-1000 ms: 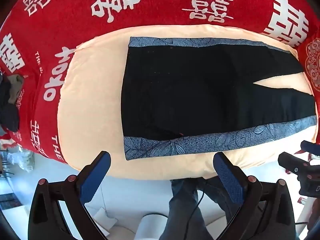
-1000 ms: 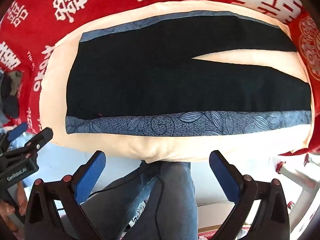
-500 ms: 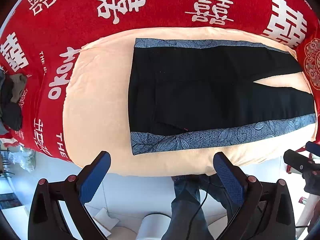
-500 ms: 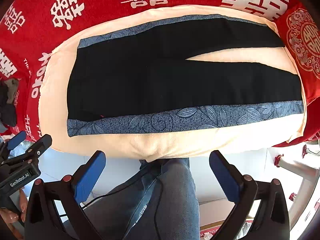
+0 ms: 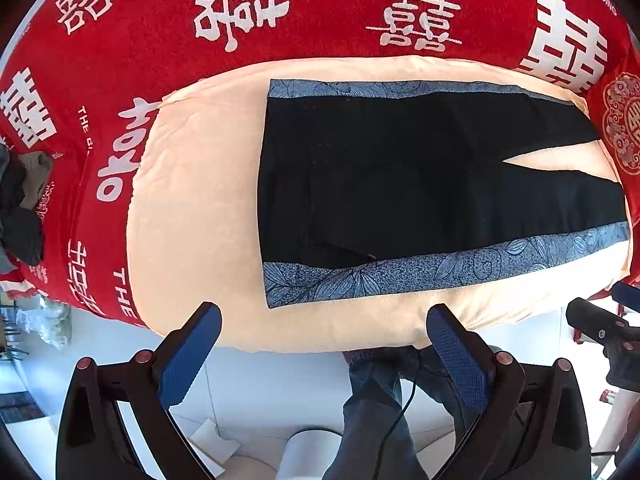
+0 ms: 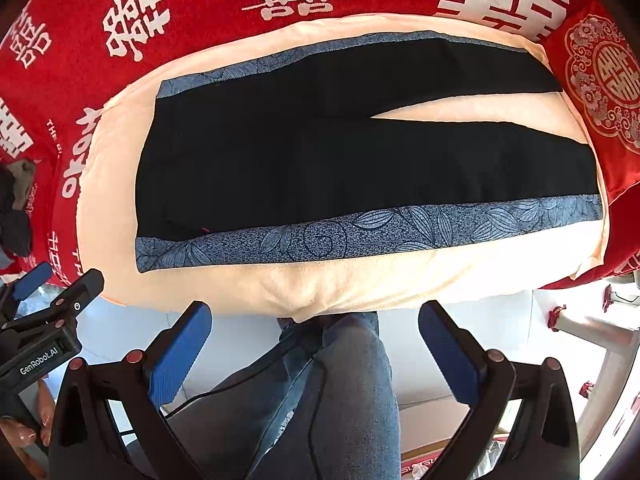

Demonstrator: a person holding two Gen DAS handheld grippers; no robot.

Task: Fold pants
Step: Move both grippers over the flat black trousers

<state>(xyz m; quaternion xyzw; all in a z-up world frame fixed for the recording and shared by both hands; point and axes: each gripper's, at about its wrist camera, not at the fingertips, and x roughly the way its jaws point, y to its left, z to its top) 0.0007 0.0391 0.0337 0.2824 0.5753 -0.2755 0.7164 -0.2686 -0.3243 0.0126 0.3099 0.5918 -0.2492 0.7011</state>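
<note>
pants (image 5: 420,184) flat, beyond left hand-held gripper (image 5: 324,350)

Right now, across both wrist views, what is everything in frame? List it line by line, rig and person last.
pants: one, black with blue leaf-print side bands, spread flat on the pad, waist to the left, legs slightly parted to the right
pad: one, cream, lying on the red cover, under the pants
red cover: one, red with white characters, under and around the pad
cushion: one, red with a silver emblem, at the pad's right end
clothes pile: dark and grey, on the red cover at far left; count unclear
floor: white, below the pad's near edge
left gripper: one, black with blue pads, open, holding nothing
right gripper: one, same build, open, holding nothing
person's legs: blue jeans, beneath the grippers
</note>
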